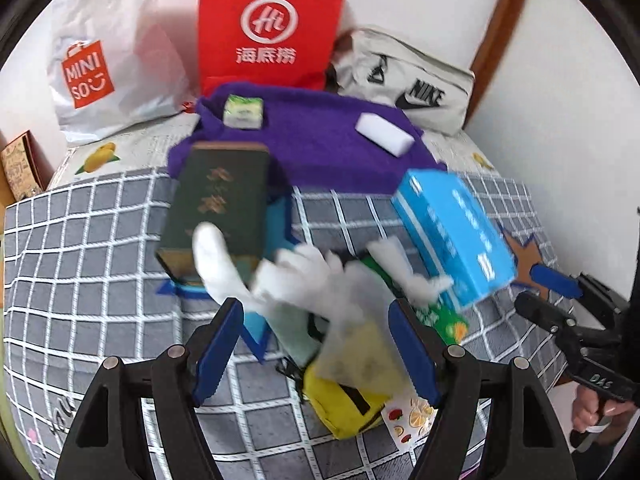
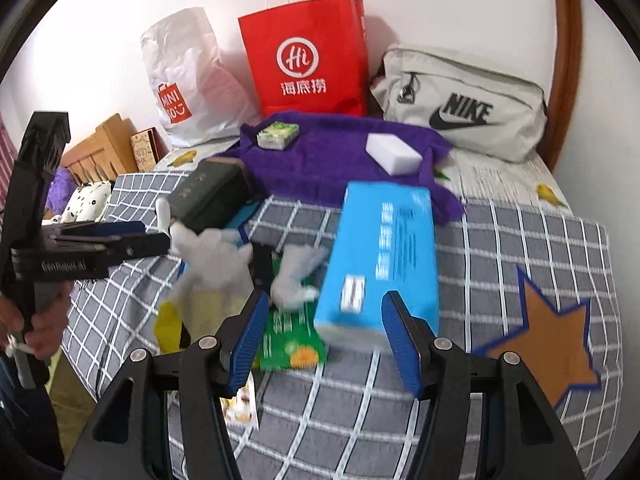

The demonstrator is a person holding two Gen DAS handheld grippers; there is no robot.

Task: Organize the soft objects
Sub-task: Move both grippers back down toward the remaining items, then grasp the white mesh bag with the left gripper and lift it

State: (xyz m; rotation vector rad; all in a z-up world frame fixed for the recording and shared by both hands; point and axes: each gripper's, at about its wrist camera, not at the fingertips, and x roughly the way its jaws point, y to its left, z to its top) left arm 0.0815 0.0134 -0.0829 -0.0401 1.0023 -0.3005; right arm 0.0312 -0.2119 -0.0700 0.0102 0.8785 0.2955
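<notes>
Item: white gloves (image 1: 304, 276), heaped on checked blanket (image 1: 100, 240) just in front of dark green box (image 1: 218, 200), betw. it & blue box (image 2: 380, 264).
Handling (est.): light, limp, floppy; pinch at bunched middle.
Left gripper (image 1: 316, 344): jaws part-open, empty. Right gripper (image 2: 324, 340): same.
Clearance: boxes crowd both sides; open blanket nearer than green box.

White glove (image 1: 304, 276) motion-blurred; perhaps hides yellow pouch (image 1: 344, 408) partly.

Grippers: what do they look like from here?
Both grippers, left and right, have black frames with silver pivot bolts and ribbed blue pads. White lettering marks each black handle. A dark sleeve shows at the picture's edge.
</notes>
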